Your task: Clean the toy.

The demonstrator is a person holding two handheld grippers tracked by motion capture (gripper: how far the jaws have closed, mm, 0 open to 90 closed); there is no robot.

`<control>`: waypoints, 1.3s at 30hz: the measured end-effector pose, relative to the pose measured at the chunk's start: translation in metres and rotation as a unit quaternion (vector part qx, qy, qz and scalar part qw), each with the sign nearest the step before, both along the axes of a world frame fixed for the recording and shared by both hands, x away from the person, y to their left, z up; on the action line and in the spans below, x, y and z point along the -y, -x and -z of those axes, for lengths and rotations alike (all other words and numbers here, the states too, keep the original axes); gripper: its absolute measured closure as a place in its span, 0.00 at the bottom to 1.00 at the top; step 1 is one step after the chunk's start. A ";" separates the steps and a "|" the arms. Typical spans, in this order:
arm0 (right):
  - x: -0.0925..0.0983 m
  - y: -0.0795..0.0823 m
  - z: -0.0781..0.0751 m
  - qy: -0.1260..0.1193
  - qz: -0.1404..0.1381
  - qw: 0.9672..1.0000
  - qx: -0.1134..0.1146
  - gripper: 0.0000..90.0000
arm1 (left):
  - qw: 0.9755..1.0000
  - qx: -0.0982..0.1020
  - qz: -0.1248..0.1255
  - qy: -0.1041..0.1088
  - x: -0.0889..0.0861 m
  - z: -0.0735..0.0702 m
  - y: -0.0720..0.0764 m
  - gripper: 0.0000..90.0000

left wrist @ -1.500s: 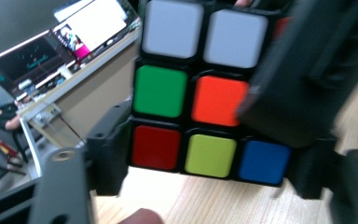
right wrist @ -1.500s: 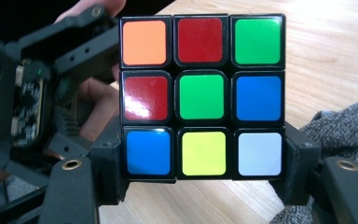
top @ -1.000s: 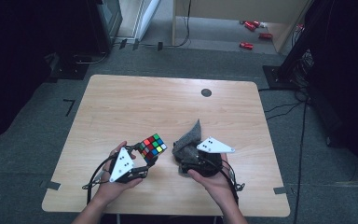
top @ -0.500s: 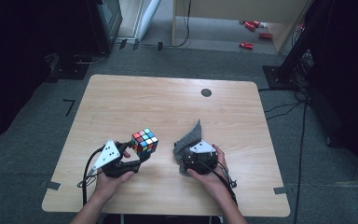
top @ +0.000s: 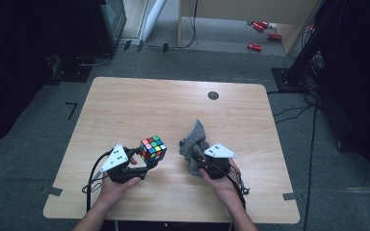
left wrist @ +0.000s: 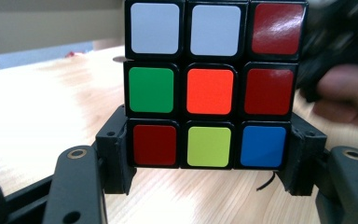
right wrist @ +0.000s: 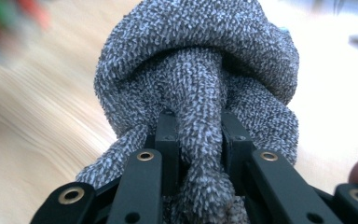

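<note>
Left tongs [top: 142, 161]: clamp multicoloured plastic puzzle cube [top: 152, 148] near front edge of wooden table [top: 173, 103] | right tongs [top: 197, 161]: just closed, pinching grey knitted cloth [top: 193, 144] beside cube.

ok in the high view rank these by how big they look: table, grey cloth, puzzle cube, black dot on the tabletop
1. table, by far the largest
2. grey cloth
3. puzzle cube, a bit smaller than the cloth; the bunched cloth is partly hidden by the right gripper, so this is close
4. black dot, smallest
</note>
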State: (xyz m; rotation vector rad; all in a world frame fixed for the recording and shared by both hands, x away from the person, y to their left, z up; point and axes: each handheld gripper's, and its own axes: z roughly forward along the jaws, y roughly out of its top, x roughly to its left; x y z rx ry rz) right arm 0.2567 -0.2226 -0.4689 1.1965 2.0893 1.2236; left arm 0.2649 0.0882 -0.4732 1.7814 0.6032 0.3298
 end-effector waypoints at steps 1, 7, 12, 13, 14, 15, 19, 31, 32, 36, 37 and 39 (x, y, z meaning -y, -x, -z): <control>-0.001 0.005 -0.008 -0.010 -0.007 1.000 0.016 0.83 | 1.000 0.003 0.000 -0.016 0.003 0.001 0.001 0.38; -0.013 0.032 -0.050 -0.085 -0.066 0.991 0.085 0.83 | 0.996 0.011 0.030 -0.085 0.030 0.007 0.010 0.38; -0.033 0.043 -0.056 -0.090 -0.111 0.986 0.090 0.82 | 0.992 0.032 0.086 -0.090 0.046 0.005 0.024 0.38; -0.035 0.042 -0.053 -0.087 -0.112 0.986 0.084 0.82 | 0.992 0.030 0.089 -0.085 0.047 0.004 0.024 0.38; -0.035 0.040 -0.051 -0.083 -0.107 0.988 0.078 0.82 | 0.993 0.024 0.085 -0.081 0.046 0.003 0.023 0.38; -0.032 0.037 -0.049 -0.090 -0.102 0.988 0.072 0.82 | 0.994 0.021 0.079 -0.077 0.044 0.003 0.022 0.38; -0.017 0.024 -0.041 -0.086 -0.065 0.994 0.034 0.82 | 0.995 0.022 0.068 -0.073 0.038 0.002 0.019 0.39; -0.023 0.034 -0.047 -0.085 -0.066 0.992 0.064 0.82 | 0.996 0.017 0.069 -0.055 0.038 -0.001 0.019 0.39; -0.020 0.033 -0.045 -0.082 -0.056 0.993 0.059 0.82 | 0.996 0.015 0.066 -0.053 0.037 -0.002 0.018 0.38; -0.021 0.037 -0.048 -0.094 -0.072 0.991 0.065 0.83 | 0.996 0.017 0.065 -0.057 0.039 0.000 0.019 0.38; -0.025 0.040 -0.051 -0.094 -0.089 0.989 0.071 0.83 | 0.996 0.021 0.067 -0.062 0.040 0.001 0.019 0.38; -0.033 0.044 -0.055 -0.084 -0.106 0.987 0.082 0.83 | 0.996 0.022 0.068 -0.061 0.041 0.001 0.020 0.38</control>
